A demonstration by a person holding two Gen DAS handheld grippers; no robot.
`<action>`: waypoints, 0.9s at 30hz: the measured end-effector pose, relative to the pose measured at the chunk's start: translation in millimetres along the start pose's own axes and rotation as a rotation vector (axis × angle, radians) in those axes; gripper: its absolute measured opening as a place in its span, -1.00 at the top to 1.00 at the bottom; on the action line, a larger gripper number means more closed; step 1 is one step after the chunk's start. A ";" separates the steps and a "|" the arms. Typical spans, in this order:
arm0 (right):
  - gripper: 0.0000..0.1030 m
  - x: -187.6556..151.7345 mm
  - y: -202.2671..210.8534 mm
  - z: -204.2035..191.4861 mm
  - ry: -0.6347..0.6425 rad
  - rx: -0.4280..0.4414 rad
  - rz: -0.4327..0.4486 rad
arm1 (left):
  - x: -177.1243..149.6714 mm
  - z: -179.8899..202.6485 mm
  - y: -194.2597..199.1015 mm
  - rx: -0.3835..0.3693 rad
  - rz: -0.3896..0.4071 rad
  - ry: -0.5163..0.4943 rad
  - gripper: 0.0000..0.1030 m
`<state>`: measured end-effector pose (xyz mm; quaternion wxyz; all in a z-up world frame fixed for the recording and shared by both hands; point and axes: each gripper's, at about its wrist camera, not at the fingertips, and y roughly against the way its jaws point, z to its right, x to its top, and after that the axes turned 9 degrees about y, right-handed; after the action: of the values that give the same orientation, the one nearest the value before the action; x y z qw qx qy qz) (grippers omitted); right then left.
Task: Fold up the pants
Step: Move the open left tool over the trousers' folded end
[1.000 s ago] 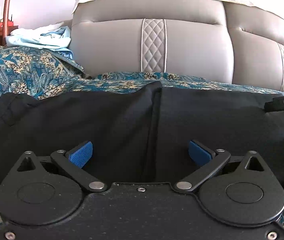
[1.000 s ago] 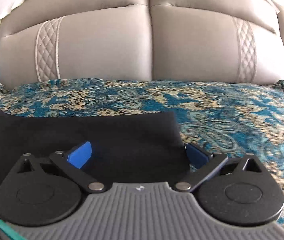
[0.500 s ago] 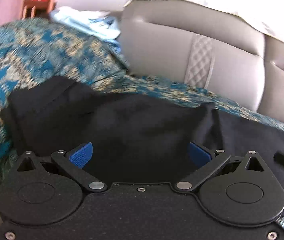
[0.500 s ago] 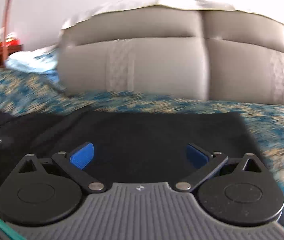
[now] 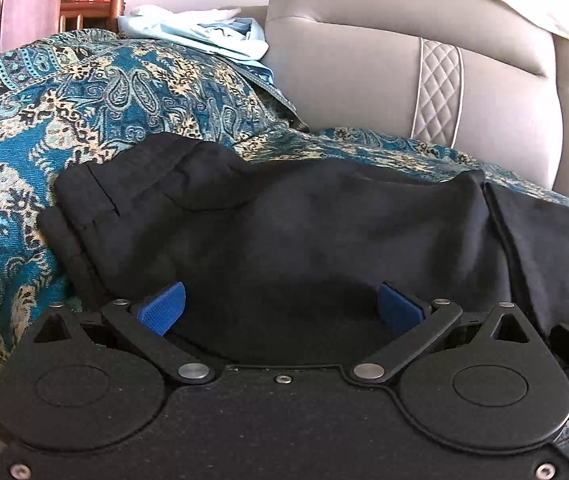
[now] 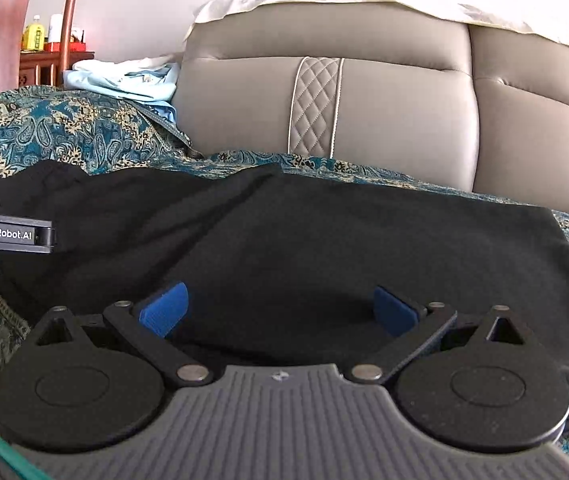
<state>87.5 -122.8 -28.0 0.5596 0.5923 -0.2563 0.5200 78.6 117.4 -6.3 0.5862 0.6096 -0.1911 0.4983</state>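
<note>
Black pants (image 5: 304, 232) lie flat on a blue paisley cover; they also fill the right wrist view (image 6: 324, 240). The waistband end (image 5: 96, 200) is at the left, with a fold seam (image 5: 496, 216) at the right. My left gripper (image 5: 280, 310) is open, its blue pads just above the near edge of the fabric, holding nothing. My right gripper (image 6: 280, 310) is open over the near edge of the pants, holding nothing. The left gripper's body (image 6: 8, 234) shows at the left of the right wrist view.
A beige leather backrest (image 6: 384, 120) rises behind the pants. Light blue clothes (image 5: 204, 36) lie piled at the back left on the paisley cover (image 5: 44, 120). A wooden post and shelf (image 6: 24, 40) stand far left.
Both grippers have swung to the left. The left view now faces the waistband end, and the right view now takes in the whole pants instead of their right corner. Both stay open.
</note>
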 end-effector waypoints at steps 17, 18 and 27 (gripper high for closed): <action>-1.00 -7.1 4.8 -6.2 0.023 -0.055 0.017 | 1.5 -23.2 -6.7 0.070 0.052 0.068 -1.00; -1.00 -6.6 4.5 -4.9 0.017 -0.053 0.014 | 1.7 -23.8 -6.9 0.069 0.053 0.065 -1.00; -1.00 -4.0 4.1 -5.6 0.019 -0.062 -0.001 | -3.8 -21.3 -3.2 0.100 0.082 0.055 -1.00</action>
<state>80.7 -119.7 -31.0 0.5802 0.5700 -0.2667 0.5171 71.4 136.1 -15.0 0.5392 0.6158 -0.1744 0.5474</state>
